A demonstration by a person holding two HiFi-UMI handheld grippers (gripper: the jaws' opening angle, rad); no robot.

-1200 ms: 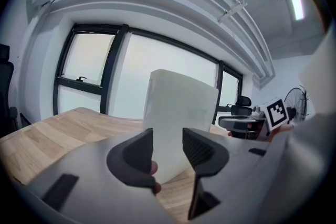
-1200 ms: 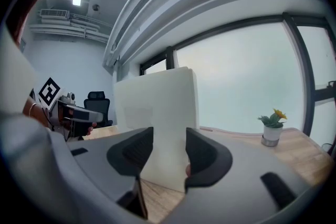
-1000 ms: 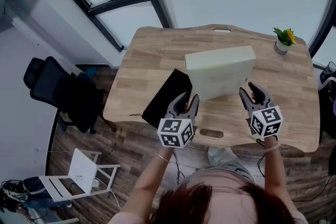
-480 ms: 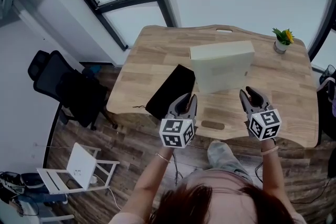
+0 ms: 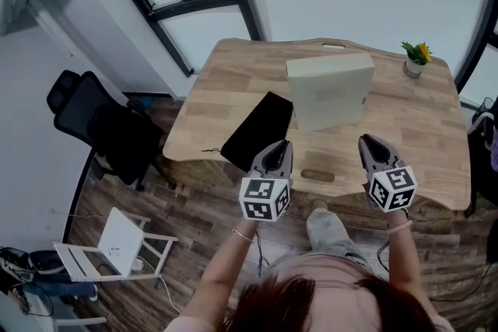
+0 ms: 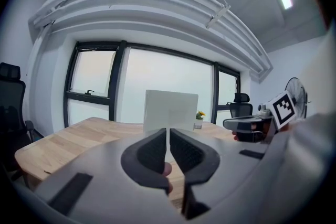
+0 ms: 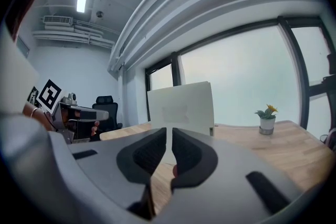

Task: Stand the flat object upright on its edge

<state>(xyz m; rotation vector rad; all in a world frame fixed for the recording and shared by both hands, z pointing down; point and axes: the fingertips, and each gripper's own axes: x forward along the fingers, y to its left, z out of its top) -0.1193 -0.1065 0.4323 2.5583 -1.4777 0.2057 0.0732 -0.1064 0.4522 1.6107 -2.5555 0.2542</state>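
Observation:
The flat white box stands upright on its edge in the middle of the wooden table; nothing touches it. Both grippers hang over the table's near edge, well short of the box. My left gripper is shut and holds nothing; its jaws have just been closing. My right gripper has also just been closing, with only a thin slit left and nothing in it. In the left gripper view, the box rises beyond the left gripper. In the right gripper view, the box stands past the right gripper.
A flat black pad lies at the table's front left, beside the box. A small potted plant stands at the far right corner. On the floor to the left are a black office chair and a white stand.
Both grippers have drawn back from the box toward the table's near edge, and their jaws have come together. The box has stayed upright on its own.

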